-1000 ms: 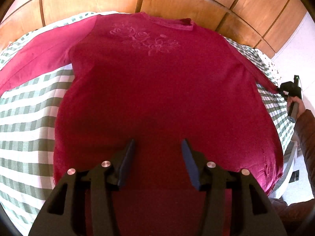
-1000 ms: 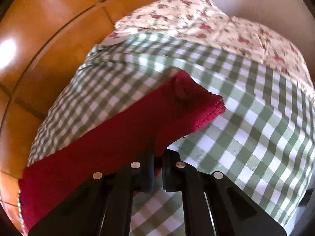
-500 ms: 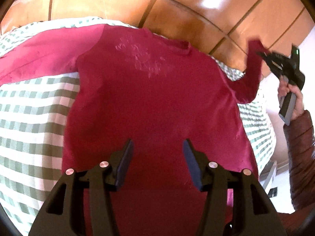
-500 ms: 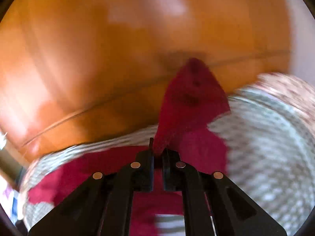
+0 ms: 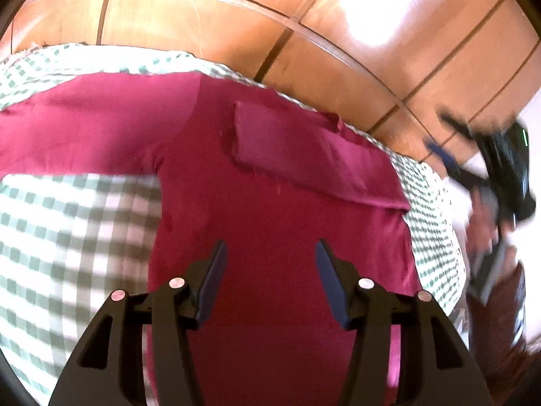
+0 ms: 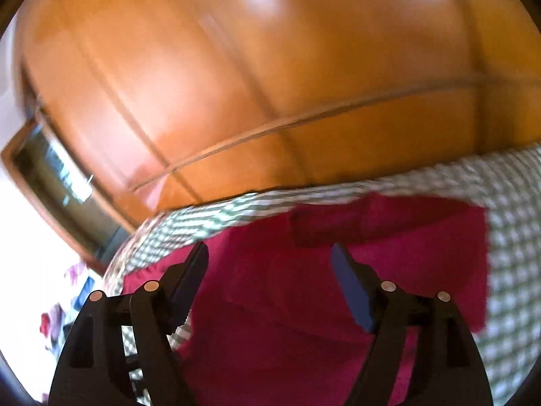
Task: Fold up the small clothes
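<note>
The red top (image 5: 270, 209) is spread on the checked cloth (image 5: 67, 223), one sleeve (image 5: 304, 155) folded across it. Both the left gripper (image 5: 268, 260) and right gripper (image 6: 268, 267) are held wide, empty. The loose sleeve could be dragged askew if snagged.

Blurred view along the right gripper (image 6: 268, 264), its two dark fingers (image 6: 351, 287) spread wide with nothing between them. Beneath lies a red top (image 6: 304, 321) on a green-checked cloth (image 6: 507, 237), one sleeve (image 6: 372, 218) folded across it at 12 o'clock. Orange wooden panels (image 6: 270, 67) fill the upper half. A framed opening (image 6: 61, 182) sits at 9 o'clock.
</note>
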`<control>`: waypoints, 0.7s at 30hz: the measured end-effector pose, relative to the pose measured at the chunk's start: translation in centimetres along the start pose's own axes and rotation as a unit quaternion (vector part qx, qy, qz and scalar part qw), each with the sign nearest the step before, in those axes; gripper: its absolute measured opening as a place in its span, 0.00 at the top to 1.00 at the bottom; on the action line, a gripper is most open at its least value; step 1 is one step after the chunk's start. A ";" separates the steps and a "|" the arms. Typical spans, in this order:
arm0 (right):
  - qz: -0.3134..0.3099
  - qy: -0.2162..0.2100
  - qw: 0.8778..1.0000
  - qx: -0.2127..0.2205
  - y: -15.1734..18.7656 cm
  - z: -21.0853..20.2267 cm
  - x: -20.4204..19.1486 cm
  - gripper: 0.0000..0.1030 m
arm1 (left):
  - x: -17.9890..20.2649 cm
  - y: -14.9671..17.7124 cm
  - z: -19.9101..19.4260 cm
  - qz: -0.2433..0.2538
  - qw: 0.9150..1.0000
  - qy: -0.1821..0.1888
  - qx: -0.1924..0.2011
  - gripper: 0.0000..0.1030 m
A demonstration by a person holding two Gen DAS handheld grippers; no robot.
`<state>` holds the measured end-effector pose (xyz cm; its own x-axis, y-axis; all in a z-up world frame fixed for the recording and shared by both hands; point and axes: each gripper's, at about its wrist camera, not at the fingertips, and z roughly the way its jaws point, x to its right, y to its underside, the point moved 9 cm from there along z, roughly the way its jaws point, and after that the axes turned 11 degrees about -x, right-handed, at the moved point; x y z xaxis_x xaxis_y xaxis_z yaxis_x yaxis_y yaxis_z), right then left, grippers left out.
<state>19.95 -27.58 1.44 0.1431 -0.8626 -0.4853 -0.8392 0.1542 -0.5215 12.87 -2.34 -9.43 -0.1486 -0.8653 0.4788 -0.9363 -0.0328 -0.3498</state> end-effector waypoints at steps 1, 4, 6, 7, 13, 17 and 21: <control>0.015 0.018 1.000 0.000 1.3 -1.1 2.1 0.28 | -0.2 -0.6 0.3 -0.003 1.000 -0.003 0.000 0.49; 0.046 0.055 0.997 -0.015 4.8 -3.2 6.3 0.28 | -0.8 -2.9 1.6 -0.012 1.000 -0.012 -0.005 0.52; 0.069 0.076 0.994 -0.028 7.8 -4.4 9.1 0.28 | -1.0 -4.3 3.0 -0.019 1.000 -0.018 -0.015 0.56; 0.079 0.079 0.993 -0.033 8.5 -4.7 9.9 0.28 | -1.1 -4.9 3.7 -0.023 0.999 -0.019 -0.020 0.57; 0.098 0.041 0.992 -0.064 11.5 -2.8 10.6 0.28 | -1.4 -7.8 8.2 -0.063 0.997 -0.019 -0.048 0.60; 0.080 0.024 0.994 -0.076 9.8 0.7 9.2 0.28 | 0.0 -9.8 8.7 -0.055 0.998 -0.018 -0.030 0.89; 0.071 0.055 0.994 -0.063 6.6 3.6 10.2 0.28 | 0.8 -11.5 6.6 -0.040 0.998 -0.037 0.021 0.91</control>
<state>17.81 -33.64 -9.52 -0.0350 -0.8850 -0.4642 -0.9066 0.2235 -0.3578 25.61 -5.96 -10.34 -0.0482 -0.8935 0.4465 -0.9301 -0.1228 -0.3461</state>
